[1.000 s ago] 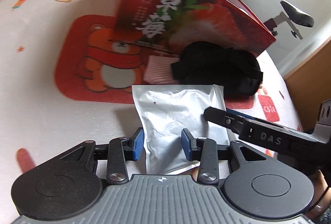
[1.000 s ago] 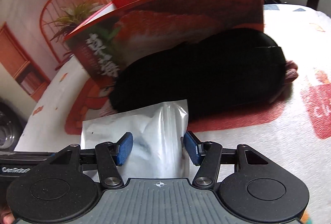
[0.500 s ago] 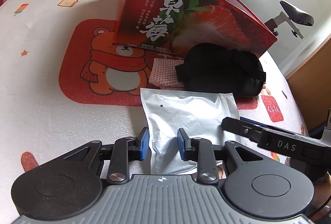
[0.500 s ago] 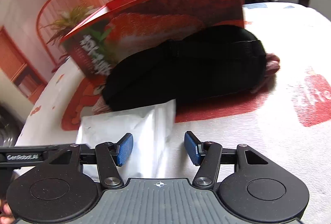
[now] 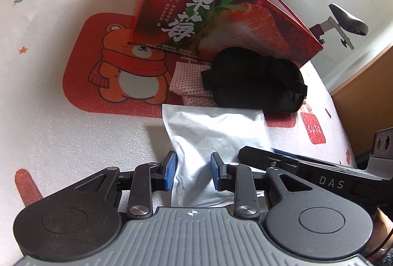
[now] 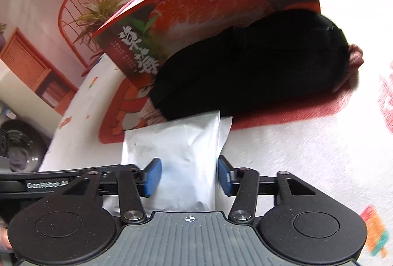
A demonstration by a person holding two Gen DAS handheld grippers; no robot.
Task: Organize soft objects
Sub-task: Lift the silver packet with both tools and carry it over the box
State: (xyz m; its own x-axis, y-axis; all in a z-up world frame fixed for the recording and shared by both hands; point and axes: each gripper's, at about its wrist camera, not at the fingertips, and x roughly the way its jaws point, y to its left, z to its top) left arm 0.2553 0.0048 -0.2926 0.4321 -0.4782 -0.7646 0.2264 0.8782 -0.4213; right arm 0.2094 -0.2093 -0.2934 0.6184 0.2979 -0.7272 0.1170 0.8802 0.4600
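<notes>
Pouch: one; black bundle: one.

A table under a white cloth printed with small cartoons: toast, a popsicle, a star, a red "cute" tag. On the cloth lies a red bear mat. A red strawberry box stands on the far part of the mat. Just in front of the box lies a pink knit cloth, with a black pouch partly over it. A white bag lies on the cloth, its far edge at the mat's near edge, close to the pouch.
</notes>
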